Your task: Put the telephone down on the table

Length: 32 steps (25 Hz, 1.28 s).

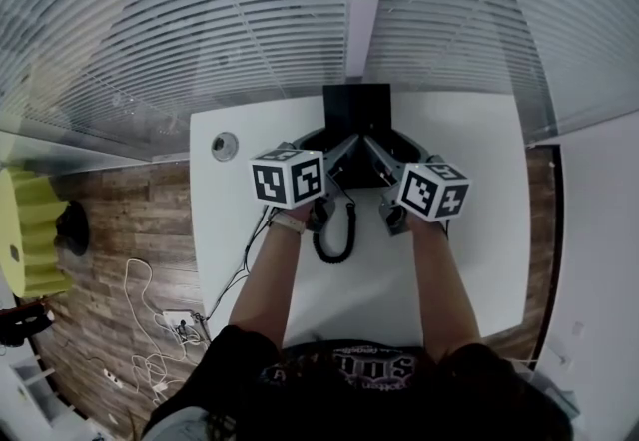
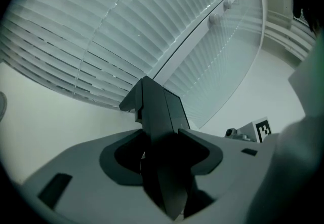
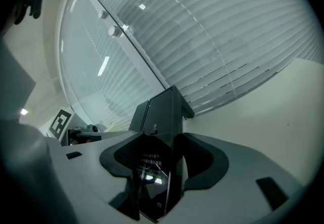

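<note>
You have your left gripper (image 1: 345, 148) and right gripper (image 1: 371, 148) both clamped on the black telephone (image 1: 356, 108), gripped between each pair of jaws at the white table's (image 1: 479, 229) far edge.

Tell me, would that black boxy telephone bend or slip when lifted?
The black boxy telephone is probably rigid: its hard casing holds shape between jaws on both sides. Its glossy face could be slippery. Its black coiled cord hangs loose, likely floppy.

Cool, even indoor light, white bench (image 1: 469, 229) bright, ceiling-lamp streaks reflected in the glass wall (image 3: 91, 50), heavy fisheye bending, black vignetted corners in both gripper views, glossy telephone (image 3: 154, 167) dim with faint glare.
</note>
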Each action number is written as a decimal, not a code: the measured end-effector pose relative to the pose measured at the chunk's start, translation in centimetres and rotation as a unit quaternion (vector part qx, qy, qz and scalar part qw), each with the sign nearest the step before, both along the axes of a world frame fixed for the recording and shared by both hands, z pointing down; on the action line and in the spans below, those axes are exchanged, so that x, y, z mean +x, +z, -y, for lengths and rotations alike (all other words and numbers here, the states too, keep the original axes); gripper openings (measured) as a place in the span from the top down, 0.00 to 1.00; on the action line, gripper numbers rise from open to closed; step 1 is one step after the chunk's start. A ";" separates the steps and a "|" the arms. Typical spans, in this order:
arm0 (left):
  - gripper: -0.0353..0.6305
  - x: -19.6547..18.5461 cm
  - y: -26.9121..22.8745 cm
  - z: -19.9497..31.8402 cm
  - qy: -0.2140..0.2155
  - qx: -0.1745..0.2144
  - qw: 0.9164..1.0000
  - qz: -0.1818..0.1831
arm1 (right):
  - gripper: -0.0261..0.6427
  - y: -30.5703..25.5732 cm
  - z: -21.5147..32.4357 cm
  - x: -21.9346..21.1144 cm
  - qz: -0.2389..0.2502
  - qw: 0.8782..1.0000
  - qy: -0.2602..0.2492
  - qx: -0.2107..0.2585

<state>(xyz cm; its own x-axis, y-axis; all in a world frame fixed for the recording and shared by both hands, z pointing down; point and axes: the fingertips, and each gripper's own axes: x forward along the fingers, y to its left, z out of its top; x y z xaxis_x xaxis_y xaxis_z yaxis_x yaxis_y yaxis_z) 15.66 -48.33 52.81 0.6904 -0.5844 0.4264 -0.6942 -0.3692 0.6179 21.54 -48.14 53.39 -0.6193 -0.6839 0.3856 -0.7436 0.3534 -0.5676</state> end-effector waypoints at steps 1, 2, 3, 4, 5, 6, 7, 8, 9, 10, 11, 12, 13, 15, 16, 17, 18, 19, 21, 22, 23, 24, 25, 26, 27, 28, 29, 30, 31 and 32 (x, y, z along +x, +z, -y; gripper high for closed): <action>0.65 0.0 0.2 0.0 0.000 -0.002 1.000 0.000 | 0.60 0.2 0.0 0.0 0.000 1.000 0.000 -0.002; 0.65 0.0 0.4 0.1 0.000 -0.004 1.000 0.000 | 0.60 0.4 0.1 0.0 -0.001 1.000 0.000 -0.003; 0.65 0.0 0.5 0.1 0.000 -0.004 1.000 0.000 | 0.60 0.5 0.1 0.0 -0.001 1.000 0.000 -0.004; 0.65 0.0 0.6 0.1 0.001 -0.004 1.000 0.000 | 0.60 0.6 0.1 0.0 -0.001 1.000 -0.001 -0.004; 0.65 0.0 0.7 0.1 0.001 -0.004 1.000 0.000 | 0.60 0.7 0.1 0.0 -0.002 1.000 -0.001 -0.004; 0.65 0.0 0.8 0.2 0.002 -0.003 1.000 -0.001 | 0.60 0.7 0.2 0.0 -0.003 1.000 -0.002 -0.003; 0.65 0.1 0.8 0.2 0.001 -0.002 1.000 -0.002 | 0.60 0.7 0.2 0.0 -0.004 1.000 -0.002 -0.002; 0.65 0.1 0.8 0.2 0.001 0.000 1.000 -0.004 | 0.60 0.8 0.2 0.0 -0.006 1.000 -0.003 -0.001; 0.65 0.1 0.9 0.2 0.000 0.001 1.000 -0.006 | 0.60 0.8 0.2 0.0 -0.008 1.000 -0.004 -0.001; 0.65 0.1 0.9 0.2 -0.001 0.002 1.000 -0.008 | 0.60 0.8 0.3 0.0 -0.010 1.000 -0.005 -0.001; 0.65 0.0 0.9 0.2 -0.002 0.003 1.000 -0.009 | 0.60 0.8 0.3 0.0 -0.011 1.000 -0.006 -0.001; 0.65 0.0 0.9 0.2 -0.003 0.005 1.000 -0.010 | 0.60 0.8 0.3 0.0 -0.011 1.000 -0.006 -0.001; 0.65 0.0 0.8 0.2 -0.004 0.007 1.000 -0.011 | 0.60 0.8 0.2 0.0 -0.011 1.000 -0.006 -0.001; 0.65 0.1 0.8 0.2 -0.009 0.016 1.000 -0.013 | 0.60 0.8 0.2 0.1 -0.012 1.000 -0.006 0.000; 0.65 0.1 0.8 0.2 -0.012 0.022 1.000 -0.012 | 0.60 0.8 0.3 0.1 -0.013 1.000 -0.006 0.000; 0.65 0.1 0.7 0.2 -0.015 0.030 0.999 -0.012 | 0.60 0.8 0.3 0.1 -0.014 1.000 -0.007 0.001; 0.65 0.1 0.7 0.2 -0.018 0.036 0.999 -0.010 | 0.59 0.9 0.3 0.1 -0.016 1.000 -0.008 0.002; 0.64 0.1 0.7 0.2 -0.020 0.041 0.999 -0.009 | 0.59 0.9 0.3 0.1 -0.018 1.000 -0.008 0.004; 0.64 0.0 0.7 0.1 -0.020 0.045 0.999 -0.005 | 0.59 0.9 0.2 0.1 -0.020 1.000 -0.009 0.006; 0.64 0.0 0.7 0.0 -0.020 0.047 0.999 0.000 | 0.59 0.9 0.2 0.1 -0.021 1.000 -0.011 0.007; 0.64 -0.1 0.7 0.0 -0.019 0.051 0.998 0.010 | 0.59 0.9 0.2 0.1 -0.021 1.000 -0.012 0.006; 0.63 -0.2 0.6 -0.1 -0.019 0.056 0.998 0.025 | 0.59 0.9 0.2 0.1 -0.021 1.000 -0.014 0.006; 0.63 -0.3 0.5 -0.2 -0.018 0.063 0.997 0.042 | 0.59 1.0 0.2 0.1 -0.021 1.000 -0.016 0.006; 0.63 -0.3 0.5 -0.3 -0.016 0.070 0.996 0.058 | 0.59 1.0 0.2 0.2 -0.023 1.000 -0.017 0.007; 0.63 -0.4 0.4 -0.3 -0.015 0.074 0.995 0.070 | 0.59 1.0 0.2 0.2 -0.027 0.999 -0.018 0.008; 0.63 -0.5 0.4 -0.2 -0.015 0.076 0.994 0.076 | 0.59 1.0 0.2 0.3 -0.033 0.999 -0.018 0.010; 0.63 -0.8 0.4 -0.2 -0.018 0.077 0.994 0.080 | 0.59 0.9 0.3 0.4 -0.041 0.999 -0.018 0.013; 0.63 -1.2 0.3 -0.2 -0.024 0.078 0.993 0.083 | 0.59 0.9 0.2 0.5 -0.049 0.999 -0.018 0.015; 0.63 -1.6 0.2 -0.2 -0.030 0.078 0.993 0.086 | 0.59 0.8 0.2 0.6 -0.058 0.998 -0.017 0.017; 0.63 -2.1 0.1 -0.1 -0.037 0.079 0.992 0.089 | 0.59 0.7 0.2 0.8 -0.065 0.998 -0.015 0.020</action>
